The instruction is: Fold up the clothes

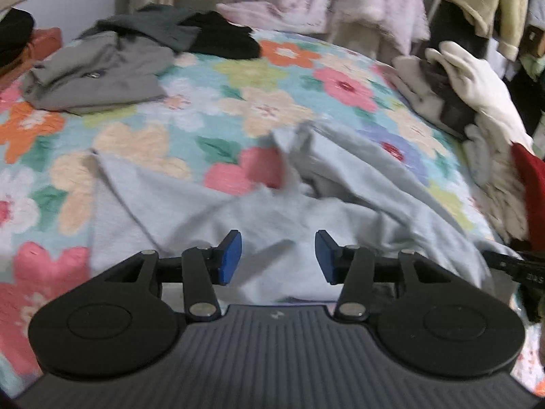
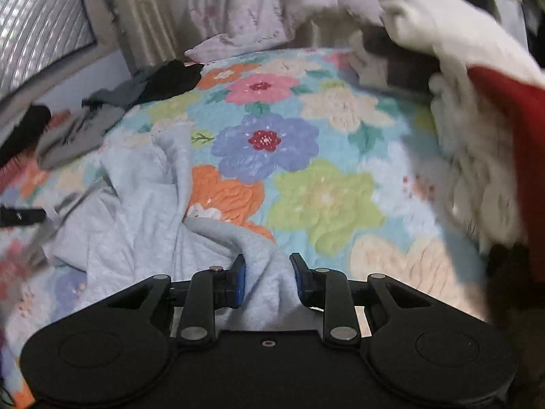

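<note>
**Pale blue garment rumpled on the floral quilt, one gripper around a fold of it**

The quilted bedspread printed with large pink, orange, green and purple flowers on a light blue ground (image 1: 259,78) (image 2: 327,197) fills most of both views. On it, from about 9 o'clock round to 4 o'clock in the left wrist view, lies the crumpled light blue-grey cotton garment (image 1: 211,211) (image 2: 146,204), spread loosely with ridges and creases. In the right wrist view it occupies the 7 to 9 o'clock area, and one thick fold runs down toward 6 o'clock.

At 10 to 11 o'clock in the left view sits a heap of grey and black clothes (image 1: 112,68) (image 2: 81,133). At 2 to 3 o'clock is a pile of cream-white fleecy clothing with a dark piece among it (image 1: 477,99) (image 2: 453,54), and a red fabric item (image 1: 531,187) (image 2: 511,129) lies against its near side. The blur makes the separate pieces in that pile hard to tell apart.

The left gripper (image 1: 278,257) hangs just over the blue garment with its blue pads (image 1: 231,255) set wide apart and nothing between them. The right gripper (image 2: 267,281) has the thick fold of the garment running between its blue pads (image 2: 240,284). The cloth fills the gap, though whether the pads actually pinch it I cannot tell.
</note>
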`<state>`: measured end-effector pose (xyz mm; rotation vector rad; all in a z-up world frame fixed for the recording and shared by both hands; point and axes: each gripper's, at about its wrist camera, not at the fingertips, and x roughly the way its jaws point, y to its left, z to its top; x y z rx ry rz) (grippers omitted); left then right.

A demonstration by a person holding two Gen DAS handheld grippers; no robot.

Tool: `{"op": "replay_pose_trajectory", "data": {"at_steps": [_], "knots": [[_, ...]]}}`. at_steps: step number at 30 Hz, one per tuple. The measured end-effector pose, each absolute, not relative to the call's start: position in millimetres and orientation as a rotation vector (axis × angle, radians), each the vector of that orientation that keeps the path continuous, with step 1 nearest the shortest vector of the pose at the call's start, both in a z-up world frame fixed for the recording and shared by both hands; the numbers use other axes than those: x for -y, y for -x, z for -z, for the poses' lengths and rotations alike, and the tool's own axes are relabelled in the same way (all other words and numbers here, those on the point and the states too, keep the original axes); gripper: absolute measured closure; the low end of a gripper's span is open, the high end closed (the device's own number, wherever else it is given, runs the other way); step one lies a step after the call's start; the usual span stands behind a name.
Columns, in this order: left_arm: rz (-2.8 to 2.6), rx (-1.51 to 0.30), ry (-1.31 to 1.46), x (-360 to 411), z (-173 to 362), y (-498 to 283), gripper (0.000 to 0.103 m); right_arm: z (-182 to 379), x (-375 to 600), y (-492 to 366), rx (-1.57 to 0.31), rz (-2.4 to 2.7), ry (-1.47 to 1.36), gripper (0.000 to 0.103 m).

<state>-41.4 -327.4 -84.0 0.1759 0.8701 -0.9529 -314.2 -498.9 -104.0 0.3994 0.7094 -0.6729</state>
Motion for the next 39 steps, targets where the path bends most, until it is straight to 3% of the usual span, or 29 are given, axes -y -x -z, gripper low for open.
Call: {"op": "replay_pose_trajectory", "data": {"at_steps": [4, 9, 13, 16, 25, 27, 28, 29, 34, 36, 37, 39], "knots": [[0.998, -0.866, -0.196, 321.2, 77.8, 32.9, 0.056, 86.0, 504.2, 314.4, -0.724, 0.727, -0.243, 0.073], [1.042, -0.845, -0.243, 323.9, 82.1, 24.1, 0.047, 56.0, 504.6, 326.5, -0.706, 0.858, -0.140, 0.070], [1.216, -0.833, -0.297, 330.3, 88.2, 31.3, 0.031, 42.6, 488.8, 332.0, -0.627, 0.731, -0.278, 0.057], [1.208, -0.808, -0.351, 338.1, 95.3, 36.5, 0.021, 54.0, 478.5, 325.7, -0.597, 0.603, -0.448, 0.054], [1.089, -0.841, -0.385, 353.4, 128.2, 7.3, 0.019, 93.8, 461.9, 318.4, -0.658, 0.439, -0.635, 0.047], [1.134, -0.844, -0.312, 351.1, 132.9, 1.5, 0.032, 100.3, 465.0, 324.8, -0.644, 0.452, -0.694, 0.044], [1.178, -0.845, -0.276, 349.8, 134.8, -0.4, 0.063, 102.9, 463.8, 325.7, -0.646, 0.467, -0.695, 0.043], [1.214, -0.860, -0.260, 349.6, 136.2, -0.9, 0.085, 106.2, 463.8, 324.4, -0.655, 0.478, -0.696, 0.041], [1.230, -0.803, -0.249, 342.2, 133.5, 7.8, 0.091, 135.3, 464.7, 304.0, -0.714, 0.498, -0.681, 0.041], [1.226, -0.799, -0.222, 339.7, 131.2, 3.5, 0.092, 141.0, 463.0, 295.8, -0.731, 0.515, -0.593, 0.084], [1.225, -0.797, -0.205, 338.5, 129.7, 0.4, 0.093, 139.0, 462.8, 293.1, -0.728, 0.530, -0.538, 0.094], [1.201, -0.763, -0.183, 338.3, 124.4, -5.9, 0.093, 127.0, 468.2, 295.2, -0.665, 0.588, -0.472, 0.096]]}}
